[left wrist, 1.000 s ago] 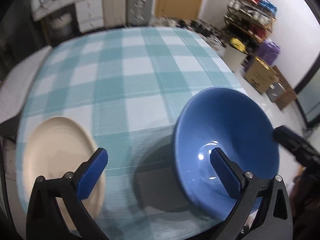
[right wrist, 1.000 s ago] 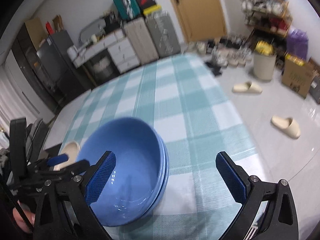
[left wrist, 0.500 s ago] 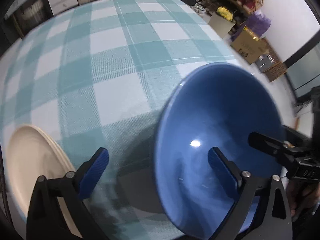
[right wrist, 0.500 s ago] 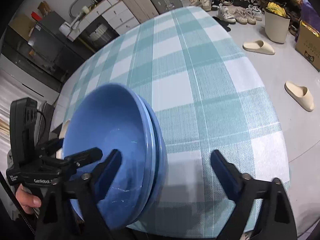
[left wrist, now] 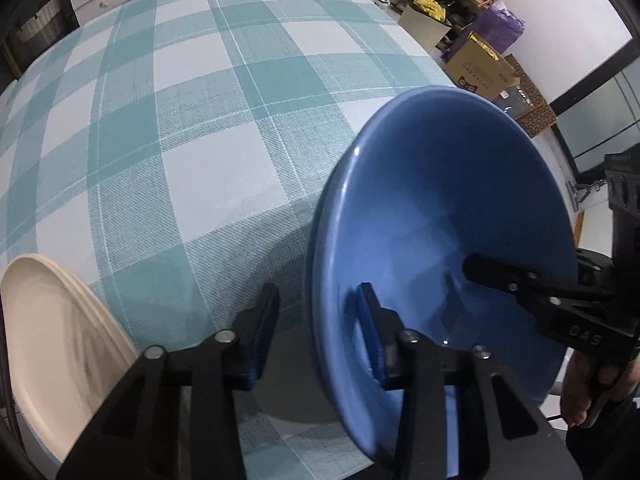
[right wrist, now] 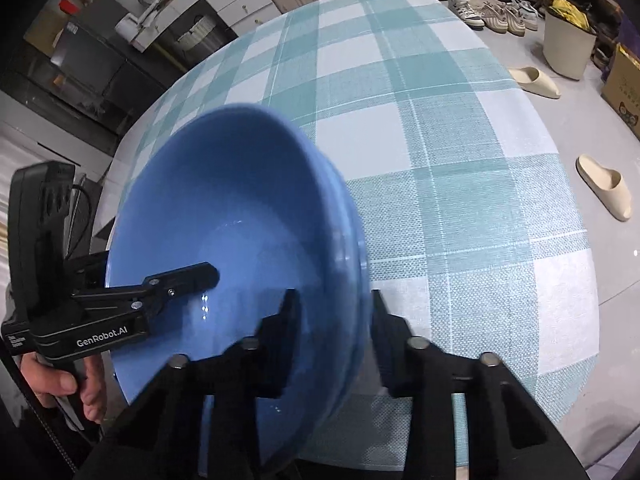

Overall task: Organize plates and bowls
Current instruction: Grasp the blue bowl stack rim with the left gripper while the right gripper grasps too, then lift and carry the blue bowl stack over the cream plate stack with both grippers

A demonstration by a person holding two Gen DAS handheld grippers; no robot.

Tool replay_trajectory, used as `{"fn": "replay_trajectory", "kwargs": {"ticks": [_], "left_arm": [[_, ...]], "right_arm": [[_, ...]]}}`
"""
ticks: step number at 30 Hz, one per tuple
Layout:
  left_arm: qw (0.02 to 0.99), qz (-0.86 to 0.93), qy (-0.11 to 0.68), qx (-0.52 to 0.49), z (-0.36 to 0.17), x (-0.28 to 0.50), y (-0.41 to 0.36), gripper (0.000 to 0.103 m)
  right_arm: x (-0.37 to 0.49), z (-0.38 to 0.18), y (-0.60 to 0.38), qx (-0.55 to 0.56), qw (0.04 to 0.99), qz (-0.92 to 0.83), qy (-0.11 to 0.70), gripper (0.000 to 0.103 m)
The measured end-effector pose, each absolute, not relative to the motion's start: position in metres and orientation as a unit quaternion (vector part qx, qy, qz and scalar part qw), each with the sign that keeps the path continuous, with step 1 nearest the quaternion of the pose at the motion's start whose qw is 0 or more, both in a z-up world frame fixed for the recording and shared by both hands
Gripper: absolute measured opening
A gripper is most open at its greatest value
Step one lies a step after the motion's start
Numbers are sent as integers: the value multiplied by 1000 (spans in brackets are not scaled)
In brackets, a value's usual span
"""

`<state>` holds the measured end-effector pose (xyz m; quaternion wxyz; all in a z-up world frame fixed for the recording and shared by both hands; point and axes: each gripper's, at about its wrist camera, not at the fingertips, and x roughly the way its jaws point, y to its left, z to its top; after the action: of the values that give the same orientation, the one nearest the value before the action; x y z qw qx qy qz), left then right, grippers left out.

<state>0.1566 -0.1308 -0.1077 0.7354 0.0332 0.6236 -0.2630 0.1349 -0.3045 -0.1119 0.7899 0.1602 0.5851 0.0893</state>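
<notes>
A stack of blue bowls (left wrist: 448,208) sits near the front edge of the checked table; it also shows in the right wrist view (right wrist: 224,216). My left gripper (left wrist: 316,316) is shut on the stack's left rim, one finger inside and one outside. My right gripper (right wrist: 334,320) is shut on the stack's right rim the same way. Each gripper shows in the other's view, reaching into the bowl. A cream plate stack (left wrist: 52,340) lies at the table's front left.
The teal and white checked tablecloth (left wrist: 200,120) covers the table beyond the bowls. Off the table's right side are a cardboard box (left wrist: 480,66), a white bin (right wrist: 568,44), slippers (right wrist: 608,186) and shoes on the floor. Cabinets (right wrist: 224,4) stand at the back.
Both grippers have closed from wide open onto opposite rims of the blue bowl stack. Both have moved in closer to the bowls.
</notes>
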Motion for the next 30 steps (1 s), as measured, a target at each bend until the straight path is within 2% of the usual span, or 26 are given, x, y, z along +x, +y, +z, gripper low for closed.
{"fn": "replay_trajectory", "kwargs": {"ticks": [6,10,12,15,30], "left_arm": [[722,-277,633,33,-112,151,-134,31],[729,-270,629,-3,-115,151,-126,31],[732,-270,625,-2,-114,149,-127,25],[737,-272,619,13,-112,143,-130,25],[724,-276,632,15,-113,143,-127,22]], "right_arm": [[138,-110,-304,155,790,79,588,20],[138,-108,-301,147,796,74,583,19],[138,-108,-299,138,797,69,583,17],[137,-107,-298,127,800,64,583,14],[136,-104,-294,107,811,74,571,13]]}}
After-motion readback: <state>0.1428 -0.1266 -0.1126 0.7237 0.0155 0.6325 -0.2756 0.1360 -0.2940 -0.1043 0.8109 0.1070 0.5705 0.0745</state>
